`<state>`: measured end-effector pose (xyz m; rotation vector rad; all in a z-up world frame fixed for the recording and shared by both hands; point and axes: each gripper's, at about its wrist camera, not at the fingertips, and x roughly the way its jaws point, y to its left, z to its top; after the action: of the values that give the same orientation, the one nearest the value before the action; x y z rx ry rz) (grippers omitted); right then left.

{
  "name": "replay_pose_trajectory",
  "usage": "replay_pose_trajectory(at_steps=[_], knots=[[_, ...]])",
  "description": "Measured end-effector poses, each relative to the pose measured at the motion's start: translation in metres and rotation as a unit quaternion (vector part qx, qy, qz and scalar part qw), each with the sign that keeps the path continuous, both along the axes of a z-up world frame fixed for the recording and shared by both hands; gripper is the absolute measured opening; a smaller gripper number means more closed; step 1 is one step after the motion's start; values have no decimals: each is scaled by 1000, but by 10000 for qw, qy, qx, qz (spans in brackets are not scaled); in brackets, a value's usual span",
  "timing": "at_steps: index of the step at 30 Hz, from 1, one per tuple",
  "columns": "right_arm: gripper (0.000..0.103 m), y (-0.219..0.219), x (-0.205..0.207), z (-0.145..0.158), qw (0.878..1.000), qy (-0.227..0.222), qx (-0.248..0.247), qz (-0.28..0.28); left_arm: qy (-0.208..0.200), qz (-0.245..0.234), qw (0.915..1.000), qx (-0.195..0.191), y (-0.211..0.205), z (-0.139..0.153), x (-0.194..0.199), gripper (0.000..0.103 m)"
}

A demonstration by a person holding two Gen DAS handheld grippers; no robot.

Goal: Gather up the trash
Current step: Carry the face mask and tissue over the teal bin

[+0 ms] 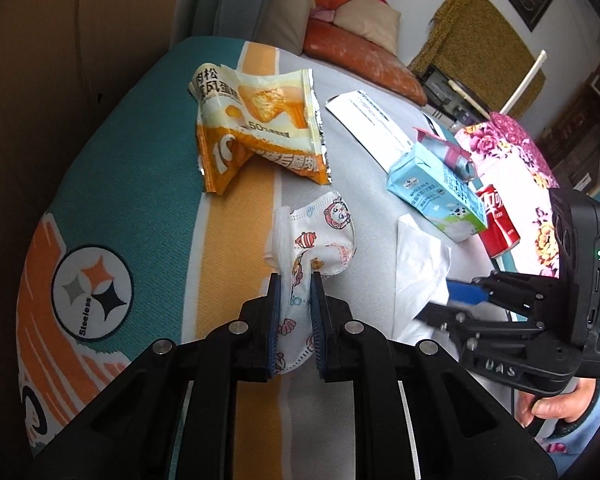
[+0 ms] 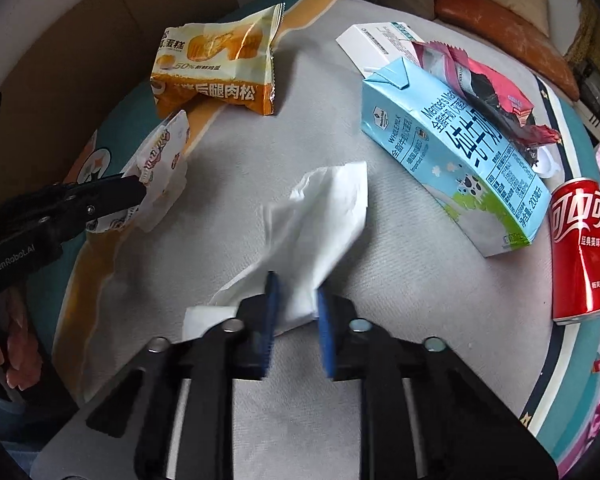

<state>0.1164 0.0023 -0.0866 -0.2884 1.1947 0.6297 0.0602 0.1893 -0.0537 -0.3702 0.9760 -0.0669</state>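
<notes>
A child's face mask (image 1: 320,240) printed with cartoons is pinched between the blue pads of my left gripper (image 1: 296,280), which is shut on it; the mask (image 2: 160,168) also shows at the left of the right wrist view. My right gripper (image 2: 296,286) is shut on a white tissue (image 2: 320,208), whose free end lifts off the cloth. The tissue (image 1: 420,272) and the right gripper (image 1: 456,300) appear at the right of the left wrist view. Other trash lies on the cloth: an orange cake wrapper (image 1: 260,128), a blue milk carton (image 2: 452,152), a red cola can (image 2: 580,248) and a pink wrapper (image 2: 480,80).
A white paper box (image 2: 372,44) lies behind the carton. The cloth (image 1: 140,200) is teal, orange and grey. A cardboard box (image 1: 60,80) stands at the left, a flowered cloth (image 1: 512,168) at the right, cushions (image 1: 364,60) behind. A hand (image 1: 560,404) holds the right gripper's handle.
</notes>
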Motion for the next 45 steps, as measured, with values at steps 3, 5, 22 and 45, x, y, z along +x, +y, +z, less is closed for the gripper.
replay_pose_trajectory(at_steps=[3, 5, 22, 45], knots=[[10, -14, -4, 11, 9999, -130, 52, -94, -15, -86, 10000, 4, -11, 1, 1, 15], [10, -27, -6, 20, 9995, -224, 74, -201, -29, -197, 9998, 26, -22, 3, 1, 15], [9, -210, -16, 81, 9809, -832, 298, -1731, -320, -1611, 9858, 360, -182, 35, 14, 15], [9, -429, -57, 81, 9363, -1060, 320, -3333, -270, -3317, 9396, 800, -414, 37, 37, 15]])
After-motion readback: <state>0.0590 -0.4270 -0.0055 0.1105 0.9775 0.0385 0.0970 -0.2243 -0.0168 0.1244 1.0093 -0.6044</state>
